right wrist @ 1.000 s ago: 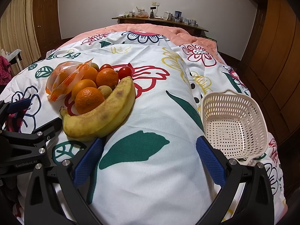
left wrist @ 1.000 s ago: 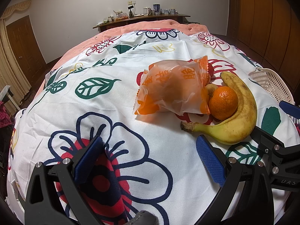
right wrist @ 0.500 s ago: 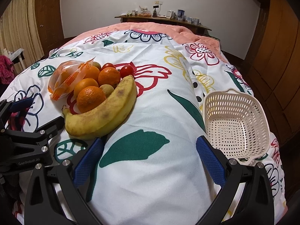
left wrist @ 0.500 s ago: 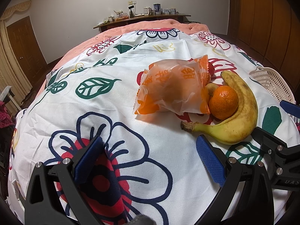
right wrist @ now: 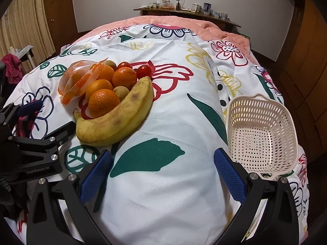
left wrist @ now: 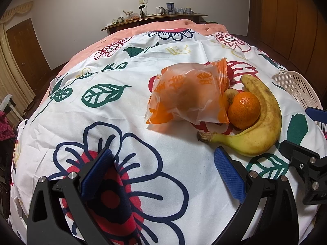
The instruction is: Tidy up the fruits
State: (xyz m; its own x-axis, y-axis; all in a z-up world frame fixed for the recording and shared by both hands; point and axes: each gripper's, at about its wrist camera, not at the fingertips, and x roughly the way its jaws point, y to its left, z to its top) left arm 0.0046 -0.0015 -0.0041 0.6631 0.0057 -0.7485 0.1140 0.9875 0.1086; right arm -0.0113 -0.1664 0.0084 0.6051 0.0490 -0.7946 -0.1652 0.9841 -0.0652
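A: Fruit sits in one heap on the bed's flowered cover, toward its left side: a banana point(right wrist: 116, 118) curls around the near side of the pile, cradling an orange point(right wrist: 103, 103) with more oranges point(right wrist: 124, 77) behind, two small tomatoes point(right wrist: 144, 71) at the far end, and an orange plastic bag point(left wrist: 188, 94) lying against the heap's left flank.

B: And where does it all go?

A: Most likely the white perforated basket point(right wrist: 261, 134), which stands empty near the bed's right edge, well apart from the pile.

B: So nothing is sorted yet?

A: Judging by that, no. This looks like the very start, before the first pick.

B: The tools?

A: The right hand-held gripper point(right wrist: 161, 175) hovers over bare cover between pile and basket, jaws spread wide, holding nothing. The left hand-held gripper point(left wrist: 161, 175) is just as wide and empty, near the bed's near-left part, short of the bag.

B: Next move?

A: I'd reach the right one leftward to the banana, straddle its thick middle, close gently, since it's soft.
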